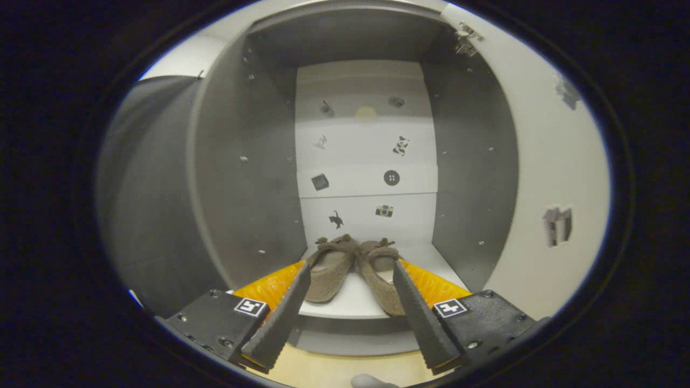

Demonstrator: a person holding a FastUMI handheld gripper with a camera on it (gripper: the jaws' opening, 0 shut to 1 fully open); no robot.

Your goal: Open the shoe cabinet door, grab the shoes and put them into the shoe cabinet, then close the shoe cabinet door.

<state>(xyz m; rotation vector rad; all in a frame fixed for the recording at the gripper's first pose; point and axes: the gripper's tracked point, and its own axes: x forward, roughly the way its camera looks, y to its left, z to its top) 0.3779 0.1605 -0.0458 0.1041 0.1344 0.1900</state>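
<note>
Shoes [353,269] resting on near cabinet shelf [345,307], door [544,178] open right. Gripper [350,280] spread, flanking pair, apparently releasing. Next: withdraw, then close door.

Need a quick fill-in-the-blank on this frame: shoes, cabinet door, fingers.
1. The shoes sit on the cabinet's bottom ____.
2. The cabinet door is ____.
3. The gripper fingers are ____, one at each side of the pair.
4. There are ____ shoes.

Missing: shelf; open; open; two

Brown shoes [353,272] — side by side — inside open cabinet [474,178]
</note>
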